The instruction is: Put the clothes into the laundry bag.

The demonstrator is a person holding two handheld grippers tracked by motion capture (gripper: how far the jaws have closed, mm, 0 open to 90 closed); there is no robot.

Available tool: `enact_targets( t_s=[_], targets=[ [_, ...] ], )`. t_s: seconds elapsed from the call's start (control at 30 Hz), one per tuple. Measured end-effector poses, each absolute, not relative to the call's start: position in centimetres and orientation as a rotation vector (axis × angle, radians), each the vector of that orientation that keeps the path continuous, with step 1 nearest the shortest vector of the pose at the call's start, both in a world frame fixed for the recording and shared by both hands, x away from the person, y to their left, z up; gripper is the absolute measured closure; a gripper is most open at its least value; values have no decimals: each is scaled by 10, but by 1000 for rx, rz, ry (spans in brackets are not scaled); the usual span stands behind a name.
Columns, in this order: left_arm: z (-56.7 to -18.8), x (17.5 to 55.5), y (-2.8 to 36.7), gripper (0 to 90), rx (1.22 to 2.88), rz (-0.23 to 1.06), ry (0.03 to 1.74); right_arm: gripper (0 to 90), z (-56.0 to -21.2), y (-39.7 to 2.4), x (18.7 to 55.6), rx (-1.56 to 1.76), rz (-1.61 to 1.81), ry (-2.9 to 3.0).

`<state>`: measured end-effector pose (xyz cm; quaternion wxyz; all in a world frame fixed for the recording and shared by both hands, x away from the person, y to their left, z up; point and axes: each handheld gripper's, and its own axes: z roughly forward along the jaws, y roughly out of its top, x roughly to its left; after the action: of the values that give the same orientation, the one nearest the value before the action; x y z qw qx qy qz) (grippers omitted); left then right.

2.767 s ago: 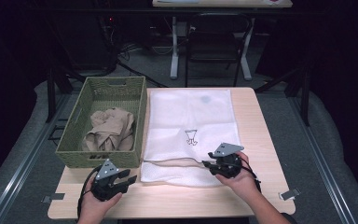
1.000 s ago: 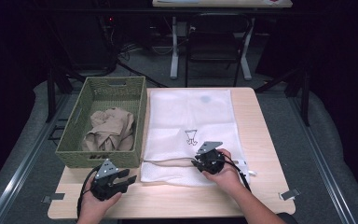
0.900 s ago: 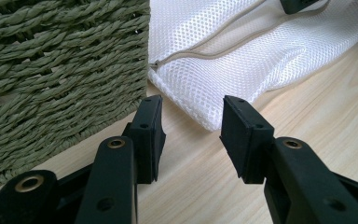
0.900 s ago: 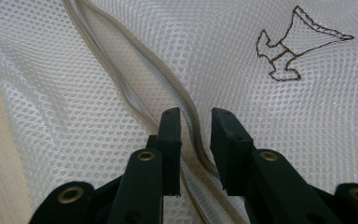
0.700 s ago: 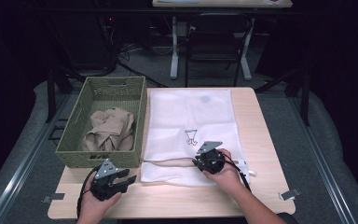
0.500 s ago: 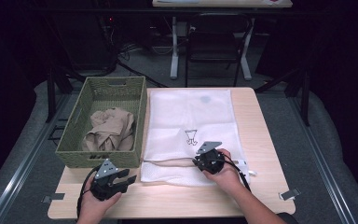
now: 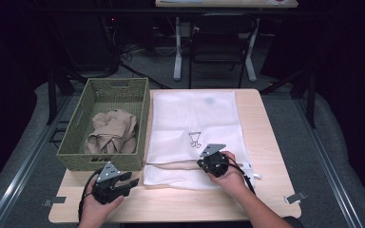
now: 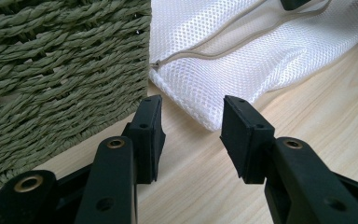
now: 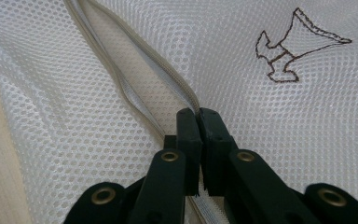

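A white mesh laundry bag (image 7: pixel 195 118) lies flat on the wooden table (image 7: pixel 266 142), with a small brown embroidered mark (image 9: pixel 298 44) on it. A beige zipper (image 9: pixel 168 74) runs across its near end. My right gripper (image 7: pixel 201 164) rests on the bag; its jaws have just been closing and now stand shut on the zipper's upper edge (image 9: pixel 197 112). My left gripper (image 7: pixel 132 183) sits at the table's front left, open, with bare wood between its pads (image 8: pixel 191 121). The bag's near corner (image 8: pixel 205 116) lies just beyond them.
A green woven basket (image 7: pixel 102 161) stands left of the bag and holds a crumpled beige garment (image 7: pixel 111 133). Its wall (image 8: pixel 51 60) rises close to my left gripper. A chair and desk legs stand beyond the table's far edge.
My right hand slid left along the bag's zipper between the oldest frame and one second ago, then stayed put. The left hand has not moved.
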<state>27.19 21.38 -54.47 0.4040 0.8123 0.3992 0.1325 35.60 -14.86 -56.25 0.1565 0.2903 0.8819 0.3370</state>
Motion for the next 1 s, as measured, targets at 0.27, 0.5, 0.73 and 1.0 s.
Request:
enact_targets(
  t_s=[0.27, 0.5, 0.73, 1.0],
  targets=[
    [-545, 272, 214, 585, 2049, 336, 1010, 878, -553, -149, 355, 827, 986, 2499],
    [-544, 272, 213, 585, 2053, 335, 1010, 879, -536, -148, 353, 767, 968, 2468],
    [-545, 272, 214, 585, 2047, 336, 1011, 881, -515, -148, 362, 760, 995, 2436],
    [-545, 273, 214, 585, 2042, 334, 1019, 881, -493, -145, 368, 754, 1045, 2396]
  ],
)
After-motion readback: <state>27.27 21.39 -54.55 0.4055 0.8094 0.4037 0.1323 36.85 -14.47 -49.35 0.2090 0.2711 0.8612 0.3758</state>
